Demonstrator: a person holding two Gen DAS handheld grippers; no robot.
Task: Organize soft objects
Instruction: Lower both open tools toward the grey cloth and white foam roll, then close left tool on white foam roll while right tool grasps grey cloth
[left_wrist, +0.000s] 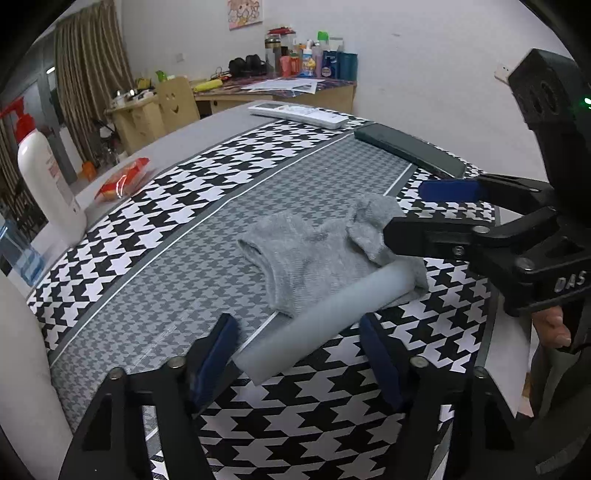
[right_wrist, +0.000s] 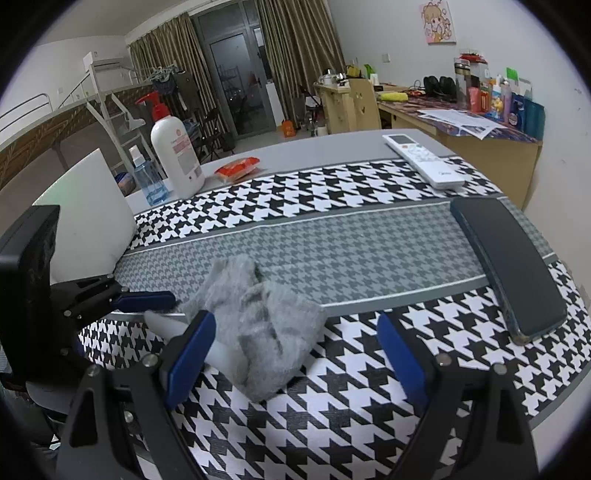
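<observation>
Grey sock on table: soft knit cloth, fuzzy, matt. Pale tube under sock: smooth, translucent, plastic look. Houndstooth mat beneath sock: woven-looking, matt. Phone right of sock: dark, glossy. Remote control beyond phone: white smooth plastic. Pump bottle left of sock: glossy white plastic. Snack packet beside bottle: shiny orange film.

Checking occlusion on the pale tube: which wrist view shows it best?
Left wrist. The pale tube lies lengthwise between the left gripper fingers, far end on the grey sock. In the right wrist view, sock and a finger hide most of it.
</observation>
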